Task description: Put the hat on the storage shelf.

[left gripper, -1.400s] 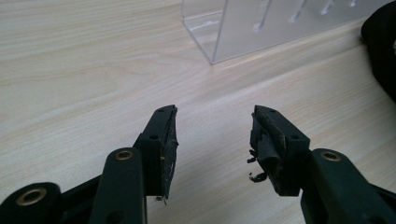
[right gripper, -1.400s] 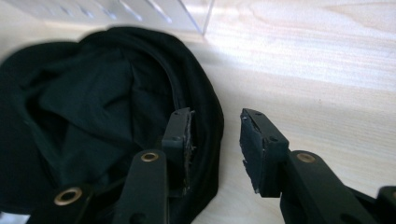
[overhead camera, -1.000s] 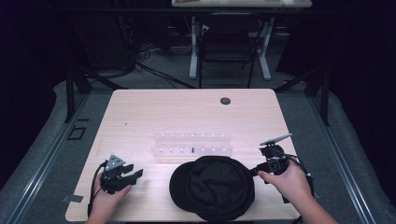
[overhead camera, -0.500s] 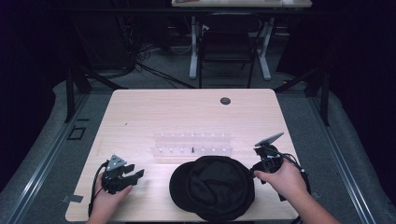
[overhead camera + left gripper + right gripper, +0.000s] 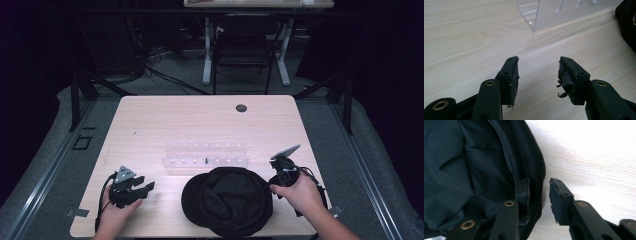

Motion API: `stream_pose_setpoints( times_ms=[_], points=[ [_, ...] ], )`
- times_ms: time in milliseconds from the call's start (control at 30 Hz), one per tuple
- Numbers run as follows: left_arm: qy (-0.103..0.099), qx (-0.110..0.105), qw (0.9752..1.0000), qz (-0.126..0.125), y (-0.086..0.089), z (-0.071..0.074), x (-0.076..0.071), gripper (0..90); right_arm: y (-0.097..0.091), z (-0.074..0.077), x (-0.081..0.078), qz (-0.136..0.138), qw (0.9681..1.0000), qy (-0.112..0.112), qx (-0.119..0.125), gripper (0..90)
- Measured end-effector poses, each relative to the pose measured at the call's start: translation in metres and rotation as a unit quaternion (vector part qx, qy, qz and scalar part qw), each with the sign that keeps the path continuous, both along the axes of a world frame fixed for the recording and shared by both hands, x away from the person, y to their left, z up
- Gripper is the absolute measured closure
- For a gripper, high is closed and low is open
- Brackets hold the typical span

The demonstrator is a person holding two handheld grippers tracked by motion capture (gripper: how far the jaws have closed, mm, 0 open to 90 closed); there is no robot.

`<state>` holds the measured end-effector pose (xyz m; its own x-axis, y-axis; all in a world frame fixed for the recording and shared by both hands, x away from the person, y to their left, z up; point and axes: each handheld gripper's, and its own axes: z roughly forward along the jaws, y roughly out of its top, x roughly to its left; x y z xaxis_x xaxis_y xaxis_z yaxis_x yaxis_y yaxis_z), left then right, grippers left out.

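black cap (image 5: 231,200) lying at table's (image 5: 200,120) near edge | right gripper (image 5: 539,195) straddling cap's rim, jaws just closing, one inside, one outside, not yet pinching | left gripper (image 5: 537,75) sitting apart over bare wood, nothing between jaws

Black cap (image 5: 474,170) cut off left; rack (image 5: 564,12) at top.

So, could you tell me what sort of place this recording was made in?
Most likely a lab or studio set up for recording tabletop work. A lone light-wood table stands on grey floor matting amid dark surroundings, with loose cables on the floor behind it and another desk's white legs beyond.
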<state>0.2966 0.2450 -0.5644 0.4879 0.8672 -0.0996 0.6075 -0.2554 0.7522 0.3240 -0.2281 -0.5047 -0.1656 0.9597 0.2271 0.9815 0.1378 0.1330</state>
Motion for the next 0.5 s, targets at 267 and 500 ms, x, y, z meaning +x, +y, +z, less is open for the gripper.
stream_pose_setpoints(
  times_ms=[267, 500],
  points=[
    [0.003, 0.003, 1.0, -0.001, 0.001, 0.0, 0.0, 50.5, 0.001, -0.01, 0.006, -0.009, 0.9996, 0.018, 0.018, 74.7],
    [0.001, 0.002, 1.0, 0.0, 0.0, 0.0, 0.0, 50.5, -0.001, -0.017, 0.011, -0.021, 0.9984, 0.044, 0.027, 73.9]
  ],
)
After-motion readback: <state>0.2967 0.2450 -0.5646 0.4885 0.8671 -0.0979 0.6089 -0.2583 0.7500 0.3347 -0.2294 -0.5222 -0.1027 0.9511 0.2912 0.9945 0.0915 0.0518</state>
